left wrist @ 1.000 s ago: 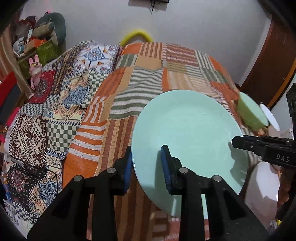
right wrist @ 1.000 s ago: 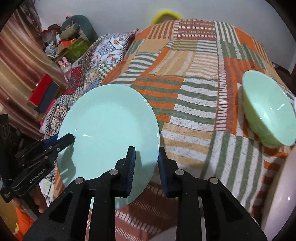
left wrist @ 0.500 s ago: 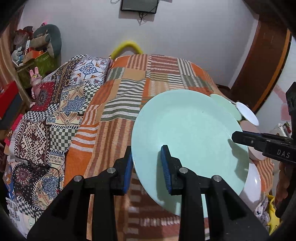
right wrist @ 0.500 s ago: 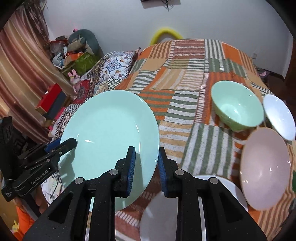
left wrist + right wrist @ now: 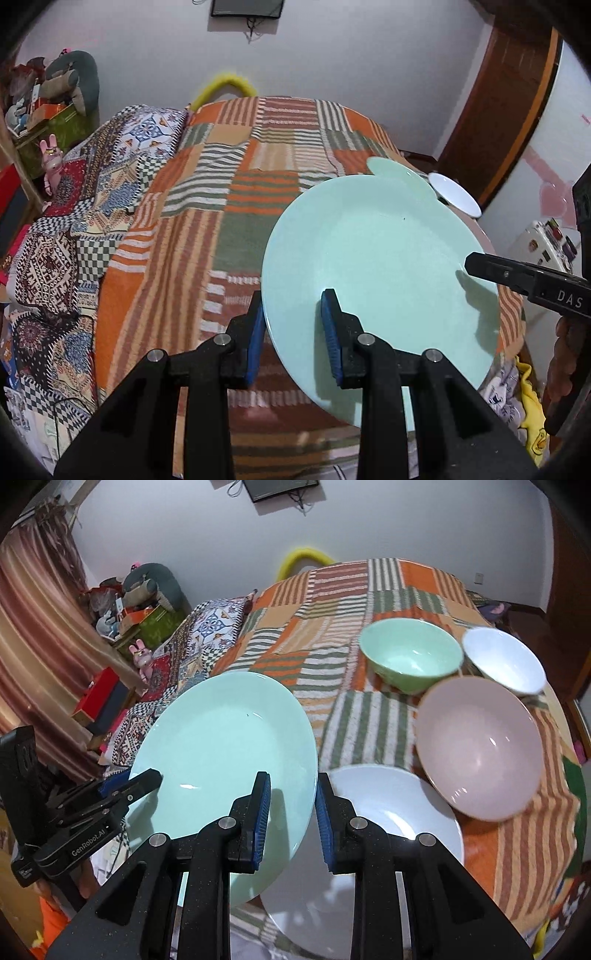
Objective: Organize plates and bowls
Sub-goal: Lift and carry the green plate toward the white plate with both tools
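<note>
Nearest in the left wrist view: left gripper [image 5: 292, 334], jaws narrowed onto the near-left rim of the mint plate [image 5: 376, 266], one blue pad under the rim, the other on the upper face. Plate held tilted above the bed [image 5: 207, 236], clear of the patchwork cover. At the plate's far right edge, right gripper [image 5: 480, 264] reaching in, tip overlapping the rim.

In the right wrist view: right gripper [image 5: 291, 814], jaws clamped narrow on the plate's [image 5: 225, 753] right rim, rim passing between the two blue pads. Left gripper [image 5: 142, 781] gripping the opposite edge at lower left. So the plate hangs between both grippers, pinched at two sides.

Just beyond the right jaws, lower and partly under the mint plate: white plate [image 5: 388, 827] lying on the bed. Past it, to the right: pink bowl [image 5: 480, 746], blurred. Farther back: green bowl [image 5: 410, 659], and beside it on the right the white bowl [image 5: 504, 661], all upright on the cover.
</note>
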Available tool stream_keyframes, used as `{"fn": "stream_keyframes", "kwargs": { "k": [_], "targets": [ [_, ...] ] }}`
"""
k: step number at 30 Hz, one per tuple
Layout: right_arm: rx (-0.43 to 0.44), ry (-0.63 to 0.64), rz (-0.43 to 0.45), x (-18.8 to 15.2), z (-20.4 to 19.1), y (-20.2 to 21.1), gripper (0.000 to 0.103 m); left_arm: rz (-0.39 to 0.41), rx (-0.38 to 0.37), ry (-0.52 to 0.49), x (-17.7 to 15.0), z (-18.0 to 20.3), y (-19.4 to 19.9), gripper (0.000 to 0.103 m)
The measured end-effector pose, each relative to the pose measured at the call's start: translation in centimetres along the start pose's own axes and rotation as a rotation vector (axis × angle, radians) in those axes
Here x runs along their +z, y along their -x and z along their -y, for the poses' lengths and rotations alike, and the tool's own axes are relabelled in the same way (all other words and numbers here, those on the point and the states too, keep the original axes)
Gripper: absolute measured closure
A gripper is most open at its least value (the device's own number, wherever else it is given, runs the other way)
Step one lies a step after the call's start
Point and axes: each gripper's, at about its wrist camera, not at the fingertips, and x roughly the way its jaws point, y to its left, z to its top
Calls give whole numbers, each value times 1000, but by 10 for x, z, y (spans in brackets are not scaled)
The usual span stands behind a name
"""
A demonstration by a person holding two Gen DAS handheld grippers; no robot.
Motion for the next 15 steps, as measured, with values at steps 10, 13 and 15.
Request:
{"fn": "stream_keyframes", "kwargs": {
  "k": [10,13,15],
  "targets": [
    [-24,-60,-2,-31,23,14,81,-50,-39,-28,-22,24,-9,73],
    [-23,-87,-18,-40,31,13,81,-70,-47,-34,-29,29,-14,73],
    [-28,-99,-28,-45,35,13,81,-82,-51,-37,-33,32,-18,73]
  ]
}}
